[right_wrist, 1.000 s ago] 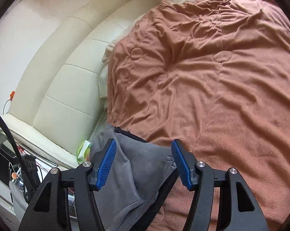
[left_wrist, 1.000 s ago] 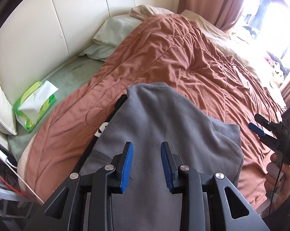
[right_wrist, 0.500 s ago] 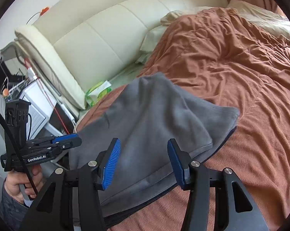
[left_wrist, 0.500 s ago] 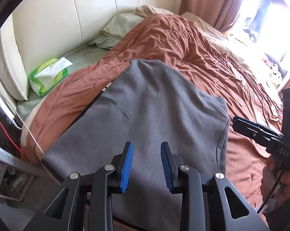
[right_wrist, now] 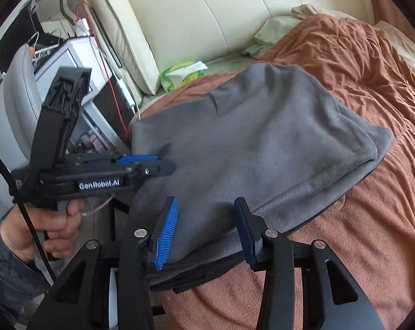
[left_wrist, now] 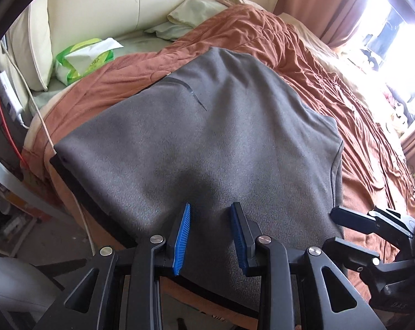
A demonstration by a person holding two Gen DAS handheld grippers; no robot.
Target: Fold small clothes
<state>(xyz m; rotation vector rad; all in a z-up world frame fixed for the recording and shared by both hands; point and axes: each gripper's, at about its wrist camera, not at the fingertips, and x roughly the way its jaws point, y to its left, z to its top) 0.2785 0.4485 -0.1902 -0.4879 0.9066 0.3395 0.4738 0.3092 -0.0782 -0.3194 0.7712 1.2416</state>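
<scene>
Left tool: you are holding the left tool point(left_wrist: 210, 236) with its blue pads apart, gripping nothing, just over the near hem of the grey garment point(left_wrist: 221, 137).
Right tool: you are keeping the right tool point(right_wrist: 204, 231) apart as well, empty, poised over the garment's near edge; in the left wrist view it point(left_wrist: 336, 231) is sitting just beside the garment's near right corner.
Change: compared with a second ago, both tools are pulling back toward you, and the garment, bunched then, is now lying spread in one flat grey panel.
Meaning: you are probably finishing a smoothing step, so a fresh grip on an edge looks like the next need.
Garment place: it is lying on the brown blanket point(left_wrist: 358, 126) at the bed's near corner, its near edge overhanging the mattress.
Beyond the garment: a green tissue pack point(left_wrist: 83, 60) is sitting well past its far left side, against the cream headboard point(right_wrist: 207, 13).
Hidden: the tools are covering the near hem, and dark layers under the grey edge are hard to read.
Washed out: the window glare is blanking the far right of the bed.
</scene>
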